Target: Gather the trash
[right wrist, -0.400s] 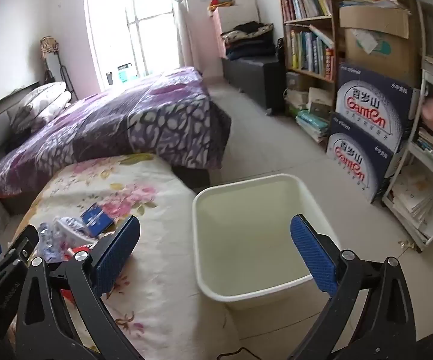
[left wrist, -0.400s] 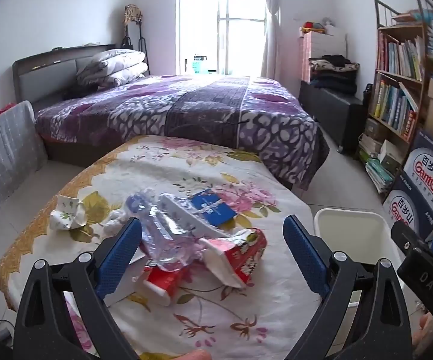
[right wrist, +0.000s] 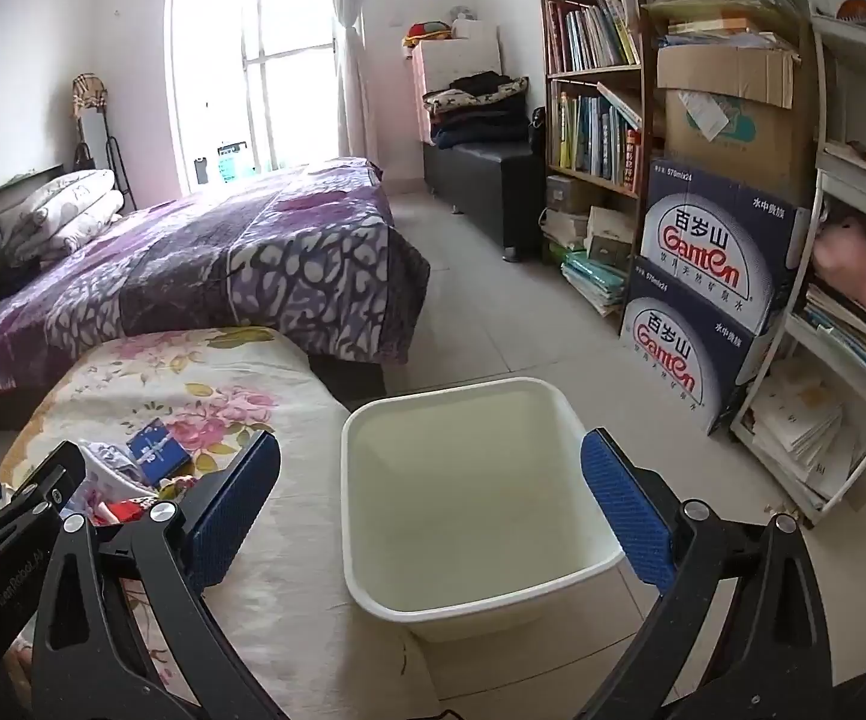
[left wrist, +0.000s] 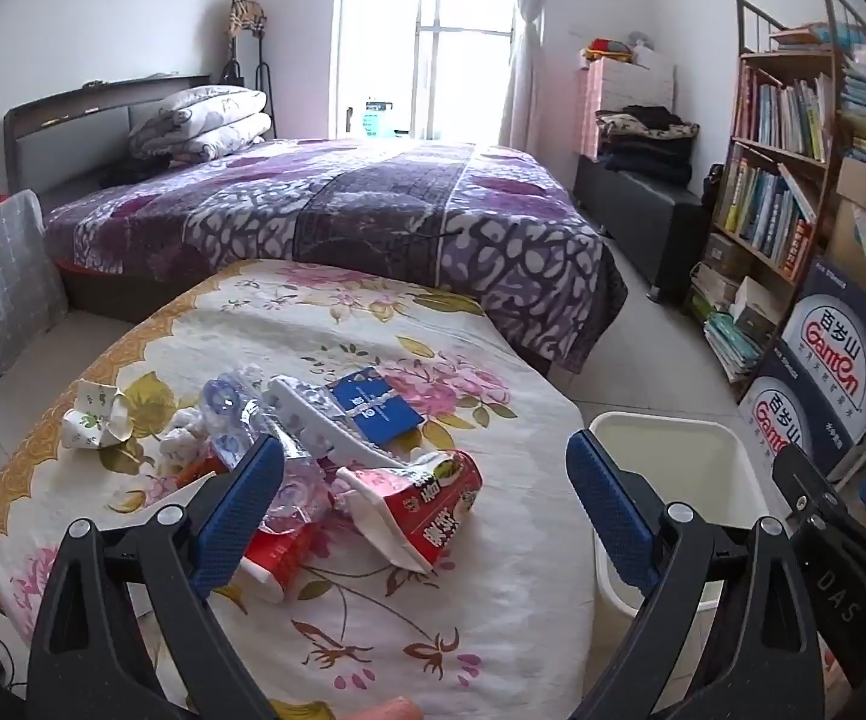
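Observation:
A heap of trash lies on the flowered tablecloth [left wrist: 373, 630]: a crushed red noodle cup [left wrist: 433, 510], another red cup [left wrist: 280, 558], a crumpled clear plastic bottle [left wrist: 241, 414], a blue card [left wrist: 376, 408], a white-green paper wad [left wrist: 94, 420]. My left gripper [left wrist: 424, 507] hovers open just above the red cups, nothing between its fingers. The white bin [right wrist: 469, 498] stands on the floor right of the table, empty. My right gripper [right wrist: 430, 501] hangs open over the bin; the blue card [right wrist: 154, 450] shows at its left.
A purple bed [left wrist: 343, 222] stands behind the table. Bookshelves [right wrist: 595, 96] and stacked water boxes [right wrist: 709, 276] line the right wall beside the bin. A grey padded chair back [left wrist: 1, 276] is at the left. The right gripper's body [left wrist: 841, 546] shows at the left view's right edge.

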`<state>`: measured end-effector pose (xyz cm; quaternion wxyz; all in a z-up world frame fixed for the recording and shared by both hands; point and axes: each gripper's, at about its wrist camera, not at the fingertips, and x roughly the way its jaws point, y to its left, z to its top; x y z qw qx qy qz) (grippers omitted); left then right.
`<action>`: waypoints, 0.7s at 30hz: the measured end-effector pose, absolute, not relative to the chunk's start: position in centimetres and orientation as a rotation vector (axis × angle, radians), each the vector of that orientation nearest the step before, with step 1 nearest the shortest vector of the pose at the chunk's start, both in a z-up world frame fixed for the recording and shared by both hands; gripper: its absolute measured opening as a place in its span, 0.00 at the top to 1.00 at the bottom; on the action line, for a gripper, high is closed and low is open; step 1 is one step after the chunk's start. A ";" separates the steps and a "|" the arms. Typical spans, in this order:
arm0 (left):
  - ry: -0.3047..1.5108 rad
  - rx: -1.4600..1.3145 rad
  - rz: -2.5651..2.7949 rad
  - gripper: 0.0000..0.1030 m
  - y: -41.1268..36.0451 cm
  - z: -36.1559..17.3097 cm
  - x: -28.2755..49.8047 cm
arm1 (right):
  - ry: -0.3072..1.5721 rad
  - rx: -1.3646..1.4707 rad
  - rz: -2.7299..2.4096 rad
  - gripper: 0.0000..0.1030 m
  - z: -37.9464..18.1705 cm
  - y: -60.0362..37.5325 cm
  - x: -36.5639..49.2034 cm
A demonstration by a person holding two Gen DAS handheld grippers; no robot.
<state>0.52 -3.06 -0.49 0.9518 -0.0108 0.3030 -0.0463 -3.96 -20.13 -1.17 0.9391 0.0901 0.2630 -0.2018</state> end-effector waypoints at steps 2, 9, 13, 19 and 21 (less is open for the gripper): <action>0.617 -0.025 -0.100 0.10 -3.0 -0.5 0.5 | 0.540 0.189 -0.412 0.07 -1.2 -20.5 -4.0; 0.629 -0.035 -0.114 0.10 -2.9 -0.6 0.5 | 0.545 0.173 -0.416 0.07 -1.5 -20.1 -4.1; 0.635 -0.031 -0.126 0.10 -3.0 -0.7 0.5 | 0.557 0.169 -0.419 0.07 -1.6 -20.1 -4.0; 0.635 -0.025 -0.128 0.10 -3.2 -0.7 0.5 | 0.568 0.171 -0.414 0.07 -1.8 -20.0 -3.9; 0.636 -0.026 -0.128 0.10 -3.2 -0.7 0.5 | 0.566 0.170 -0.414 0.07 -1.9 -19.9 -3.9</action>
